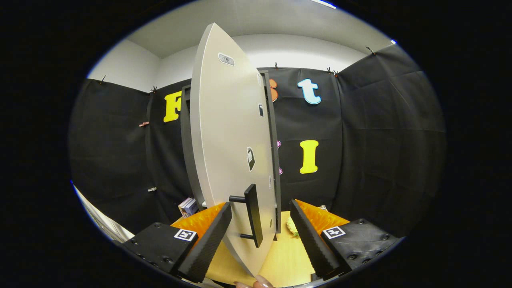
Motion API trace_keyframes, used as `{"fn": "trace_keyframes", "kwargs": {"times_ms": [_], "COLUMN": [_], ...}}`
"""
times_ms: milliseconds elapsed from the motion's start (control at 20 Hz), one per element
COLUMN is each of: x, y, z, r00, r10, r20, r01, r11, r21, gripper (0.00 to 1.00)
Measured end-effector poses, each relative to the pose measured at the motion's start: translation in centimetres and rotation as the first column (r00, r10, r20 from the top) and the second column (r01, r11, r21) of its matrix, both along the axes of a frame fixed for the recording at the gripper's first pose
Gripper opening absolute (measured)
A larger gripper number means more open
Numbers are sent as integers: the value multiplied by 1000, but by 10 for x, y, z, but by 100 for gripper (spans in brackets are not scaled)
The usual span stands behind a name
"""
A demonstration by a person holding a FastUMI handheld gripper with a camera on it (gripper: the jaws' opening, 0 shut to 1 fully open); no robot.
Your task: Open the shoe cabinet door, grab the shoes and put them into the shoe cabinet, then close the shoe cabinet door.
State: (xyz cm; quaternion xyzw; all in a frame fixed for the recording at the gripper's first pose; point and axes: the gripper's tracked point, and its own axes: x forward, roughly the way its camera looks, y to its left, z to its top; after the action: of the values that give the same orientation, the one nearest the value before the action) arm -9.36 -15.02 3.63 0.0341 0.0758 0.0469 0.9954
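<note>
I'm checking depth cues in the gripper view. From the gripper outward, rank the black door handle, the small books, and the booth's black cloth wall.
Gripper open.
1. Black door handle: between the fingers, on the pale cabinet door.
2. Small books: beyond the left finger, past the door's edge.
3. Black cloth wall: farthest, behind everything.

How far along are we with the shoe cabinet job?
Early or late: I cannot tell which. The pale grey cabinet door stands ajar. The gripper is open, its fingers either side of the black bar handle, gripping nothing. No shoes are identifiable here, so I cannot tell whether they are stowed.
</note>
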Motion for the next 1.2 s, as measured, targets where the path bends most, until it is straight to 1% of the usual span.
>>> {"fn": "trace_keyframes", "kwargs": {"times_ms": [400, 650, 1000, 1200], "x": [22, 38, 49, 47], "y": [84, 127, 164, 166], "z": [-9, -20, -23, -26], "r00": [1000, 1000, 999, 998], "r10": [-9, -2, 23, 58], "r20": [29, 22, 30, 25], "r01": [9, 2, -23, -58], "r11": [1000, 1000, 1000, 998], "r21": [7, -2, -7, -21], "gripper": [99, 99, 99, 99]}}
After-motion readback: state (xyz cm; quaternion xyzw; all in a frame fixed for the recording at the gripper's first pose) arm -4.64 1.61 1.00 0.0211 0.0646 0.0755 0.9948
